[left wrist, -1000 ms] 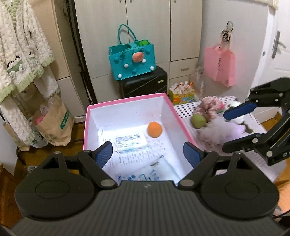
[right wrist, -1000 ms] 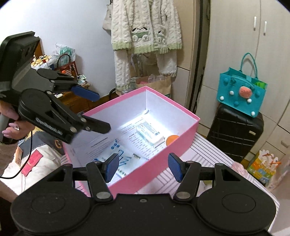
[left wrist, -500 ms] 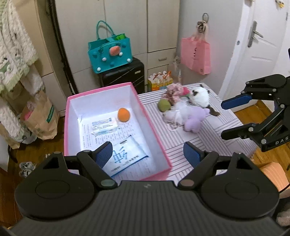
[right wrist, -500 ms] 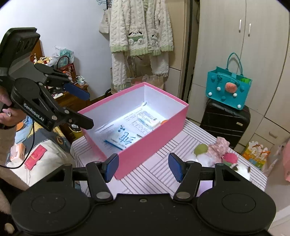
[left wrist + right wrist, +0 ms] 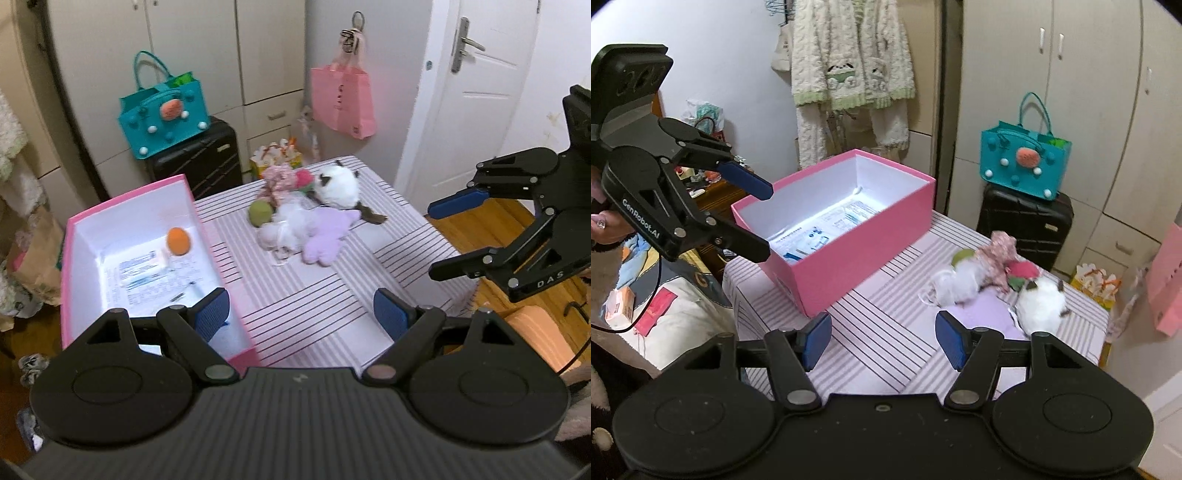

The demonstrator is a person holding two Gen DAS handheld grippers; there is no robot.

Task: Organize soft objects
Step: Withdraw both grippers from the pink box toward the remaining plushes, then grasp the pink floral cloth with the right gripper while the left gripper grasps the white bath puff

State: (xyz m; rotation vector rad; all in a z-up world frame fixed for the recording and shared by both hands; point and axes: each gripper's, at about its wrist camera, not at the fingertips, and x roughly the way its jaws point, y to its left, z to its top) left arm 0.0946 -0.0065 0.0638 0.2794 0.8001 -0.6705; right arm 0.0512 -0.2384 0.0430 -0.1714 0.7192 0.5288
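Soft, even room light; glare whitens the pink box (image 5: pixel 122 236) floor; fisheye bends edges; plush toys (image 5: pixel 997 284) slightly blurred.

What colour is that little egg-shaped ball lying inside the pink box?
Orange. The ball shows best in the left wrist view, near the far end of the pink box.

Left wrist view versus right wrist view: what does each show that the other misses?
Only the left wrist view shows the orange foam ball inside the pink cardboard box, plus the white door. Only the right wrist view shows the fluffy cream garment hanging on the wall. Both show the box, the striped tabletop, the white plush toy, the lilac plush and the teal felt bag.
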